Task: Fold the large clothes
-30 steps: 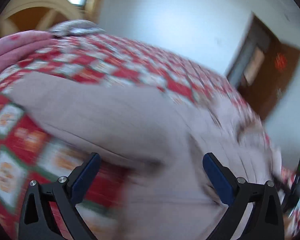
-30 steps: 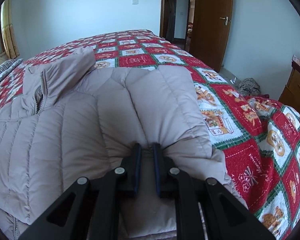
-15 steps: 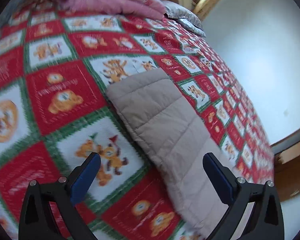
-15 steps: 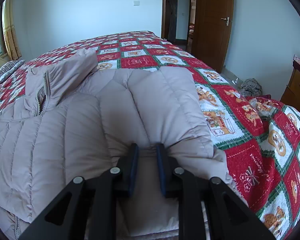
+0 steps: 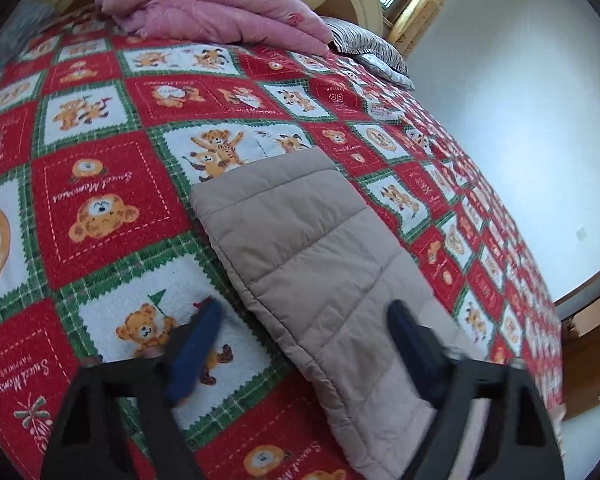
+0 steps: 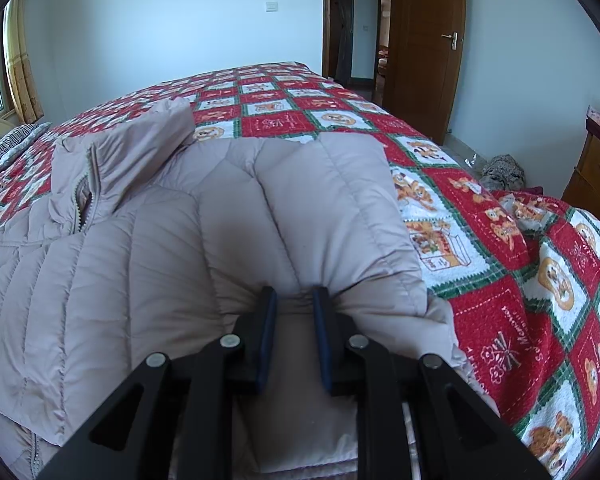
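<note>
A beige quilted down jacket (image 6: 148, 264) lies spread on the bed with its zipped collar at the left. One sleeve (image 6: 332, 208) is folded over its body. My right gripper (image 6: 294, 300) is shut on the folded sleeve's fabric near the front edge, with a narrow gap between the pads. In the left wrist view the other sleeve (image 5: 300, 240) lies stretched flat on the red patchwork bedspread (image 5: 100, 200). My left gripper (image 5: 304, 316) is open and empty, its jaws wide on either side of this sleeve, just above it.
Pink folded bedding (image 5: 220, 4) and a striped pillow (image 5: 372, 52) lie at the head of the bed. A wooden door (image 6: 424, 40) stands beyond the foot of the bed. A wooden dresser (image 6: 596, 176) is at the right, and a grey bundle (image 6: 502, 172) lies on the floor.
My left gripper swung off the jacket body to the outstretched sleeve and moved closer over it. My right gripper's jaws have parted slightly on the folded sleeve.
</note>
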`<state>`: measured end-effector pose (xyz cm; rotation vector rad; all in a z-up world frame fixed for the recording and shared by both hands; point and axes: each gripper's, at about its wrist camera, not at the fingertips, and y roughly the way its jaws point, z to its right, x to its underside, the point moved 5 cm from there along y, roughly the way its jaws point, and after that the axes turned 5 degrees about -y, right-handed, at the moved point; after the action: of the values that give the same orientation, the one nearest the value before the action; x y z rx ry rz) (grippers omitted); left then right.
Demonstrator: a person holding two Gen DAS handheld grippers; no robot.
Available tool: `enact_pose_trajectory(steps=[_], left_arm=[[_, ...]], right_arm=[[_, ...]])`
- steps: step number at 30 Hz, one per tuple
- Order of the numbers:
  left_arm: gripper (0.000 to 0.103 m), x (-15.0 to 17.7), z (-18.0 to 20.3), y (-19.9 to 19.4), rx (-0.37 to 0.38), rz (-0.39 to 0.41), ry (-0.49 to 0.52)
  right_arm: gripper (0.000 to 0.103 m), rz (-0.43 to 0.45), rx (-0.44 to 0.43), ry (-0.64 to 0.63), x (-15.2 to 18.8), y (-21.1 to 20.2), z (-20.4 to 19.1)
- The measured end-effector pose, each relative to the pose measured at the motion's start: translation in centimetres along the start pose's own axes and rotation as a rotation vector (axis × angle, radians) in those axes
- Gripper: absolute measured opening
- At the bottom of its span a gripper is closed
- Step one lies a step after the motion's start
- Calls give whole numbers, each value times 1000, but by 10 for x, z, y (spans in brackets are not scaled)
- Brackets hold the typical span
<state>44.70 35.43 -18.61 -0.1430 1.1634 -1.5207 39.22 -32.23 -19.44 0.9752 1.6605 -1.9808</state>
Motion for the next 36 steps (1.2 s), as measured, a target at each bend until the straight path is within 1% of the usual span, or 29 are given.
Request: enact_pose_trajectory(steps=[1, 2, 3, 4, 8, 13, 16, 17, 18, 19, 20, 21, 22, 24, 27, 28, 29, 30, 32, 33, 34, 35, 36], left_arm=[[66, 0, -1, 1, -3, 3, 6], [63, 0, -2, 1, -4, 5, 12], [58, -1, -3, 1, -3, 6, 15], [56, -1, -4, 1, 7, 4, 15], [55, 0, -8, 3, 29, 9, 13], [54, 7, -5, 8, -6, 55, 94], [53, 5, -4, 8, -10, 59, 92], [49, 4, -5, 8, -8, 60, 91], [36, 2, -5, 7, -9, 66, 92], [18, 0, -5, 5, 8, 63, 94], [9, 0, -5, 4, 47, 49, 91], [6, 0, -5, 4, 94, 27, 74], [6, -1, -6, 2, 108, 16, 61], [6, -4, 3, -9, 116, 36, 84], [5, -3, 42, -39, 166, 101, 213], [5, 4, 66, -56, 220, 116, 280], [5, 10, 82, -67, 258, 122, 319], [5, 22, 105, -84, 315, 132, 381], [5, 56, 151, -122, 440, 152, 519], [5, 77, 172, -139, 503, 151, 586], [5, 110, 198, -162, 583, 149, 681], [5, 130, 210, -174, 622, 151, 737], [5, 156, 225, -187, 664, 147, 804]], right_arm=[[21, 0, 1, 0, 0, 0, 0], [21, 0, 1, 0, 0, 0, 0], [21, 0, 0, 1, 0, 0, 0], [21, 1, 0, 1, 0, 0, 0], [21, 1, 0, 1, 0, 0, 0], [21, -1, 13, -9, 0, 0, -1], [22, -1, 30, -17, -1, -1, -2], [22, -1, 40, -22, -1, 0, -3], [23, 0, 47, -26, -1, -1, -4], [23, 0, 53, -29, -1, -1, -4], [23, -1, 57, -30, -2, 0, -5], [24, -1, 56, -29, -1, 0, -5], [24, 0, 55, -26, -2, 0, -4], [24, 1, 53, -22, -1, 0, -4], [24, 2, 51, -18, -1, 0, -3], [24, 2, 50, -17, -1, -1, -3], [24, 3, 48, -14, -1, -1, -3], [24, 3, 45, -12, -1, -1, -2], [24, 4, 41, -7, -1, -1, -2], [24, 5, 39, -5, -1, -1, -1], [24, 6, 36, -2, 0, -1, -1], [24, 7, 32, 1, 0, -1, 0], [24, 7, 29, 4, 0, -1, 0]])
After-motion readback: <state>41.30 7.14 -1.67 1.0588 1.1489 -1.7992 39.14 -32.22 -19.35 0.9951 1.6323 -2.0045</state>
